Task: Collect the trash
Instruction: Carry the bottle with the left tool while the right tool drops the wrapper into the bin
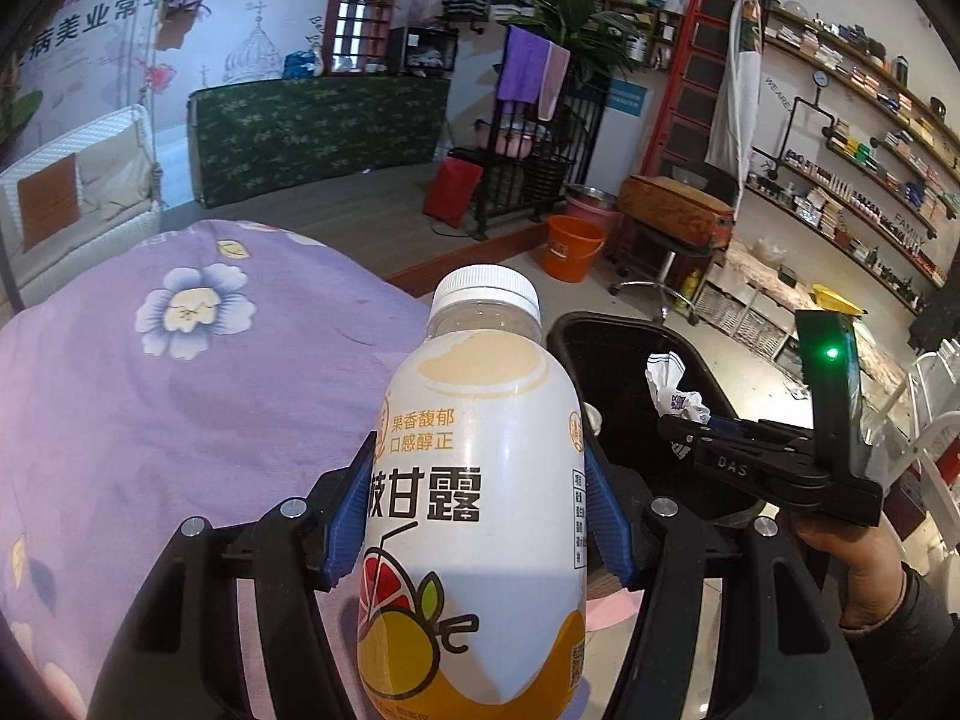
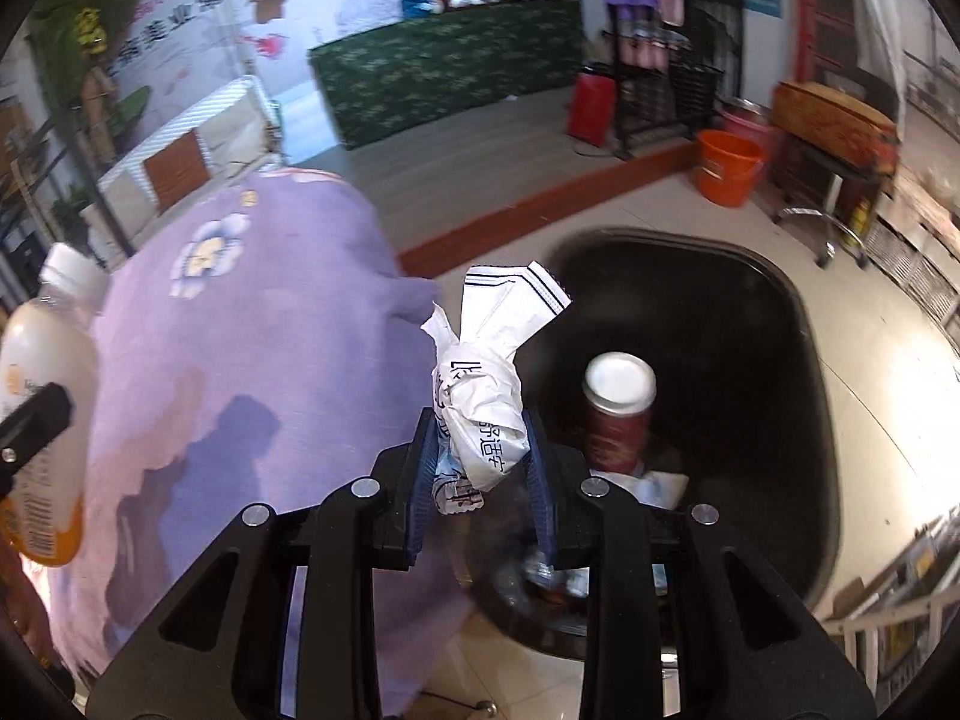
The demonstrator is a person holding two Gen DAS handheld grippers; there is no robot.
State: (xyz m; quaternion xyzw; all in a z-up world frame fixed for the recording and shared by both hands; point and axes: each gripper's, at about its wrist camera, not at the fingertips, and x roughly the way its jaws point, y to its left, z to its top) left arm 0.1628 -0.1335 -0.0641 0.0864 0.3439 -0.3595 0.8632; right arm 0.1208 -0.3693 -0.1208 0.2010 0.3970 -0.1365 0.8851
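Observation:
My left gripper [image 1: 477,516] is shut on a white and orange drink bottle [image 1: 474,516] with a white cap, held upright above the edge of the purple flowered bedcover [image 1: 180,372]. The same bottle [image 2: 42,396] shows at the far left of the right wrist view. My right gripper [image 2: 483,474] is shut on a crumpled white paper wrapper [image 2: 486,396] with printed text, over the near rim of a black trash bin [image 2: 780,360]. In the left wrist view the right gripper [image 1: 690,426] holds the wrapper [image 1: 669,384] over the bin [image 1: 606,336]. A red can [image 2: 618,414] with a white lid stands inside the bin.
An orange bucket [image 1: 570,246] and a pink basin stand on the tiled floor beyond the bin. A black rack with purple towels [image 1: 528,66], a red bag, a wooden box on a stool and wall shelves fill the right side. A hand [image 1: 852,564] grips the right tool.

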